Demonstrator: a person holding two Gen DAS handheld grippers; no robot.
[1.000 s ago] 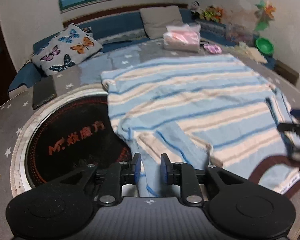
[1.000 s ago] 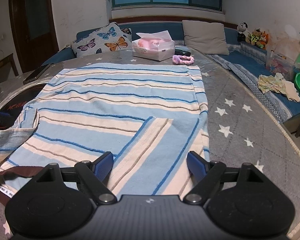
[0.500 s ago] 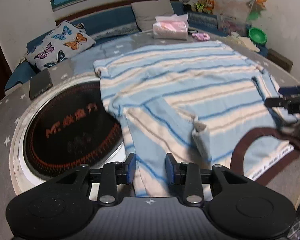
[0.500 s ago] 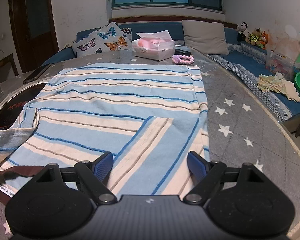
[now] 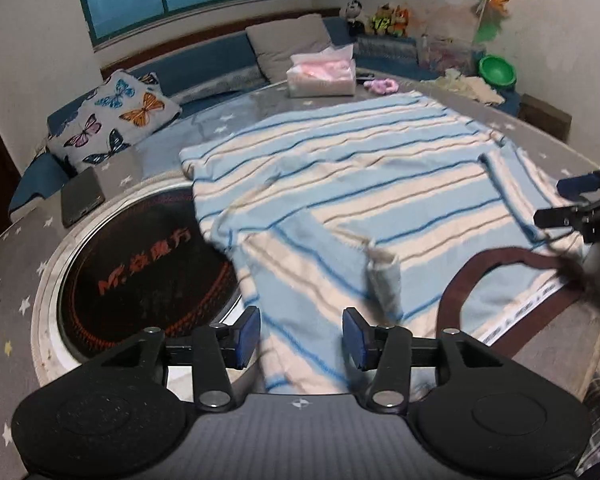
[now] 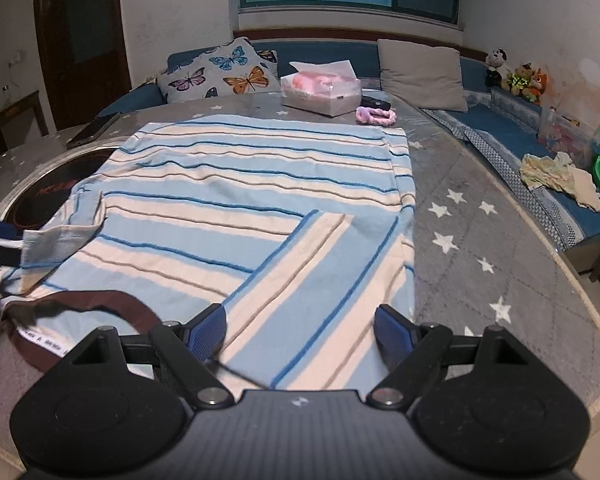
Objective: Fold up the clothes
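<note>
l gripper (image 5: 301, 338) jaws wide, empty | r gripper (image 6: 300, 332) same | striped shirt (image 6: 260, 184) flat

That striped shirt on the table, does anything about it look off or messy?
Yes. The striped shirt lies mostly flat, but its left sleeve is folded in crookedly, the cuff curling up instead of lying smooth. That side also hangs over the round black inset in the table.

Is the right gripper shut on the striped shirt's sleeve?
No, the right gripper is open, its blue pads apart above the folded sleeve of the striped shirt.
</note>
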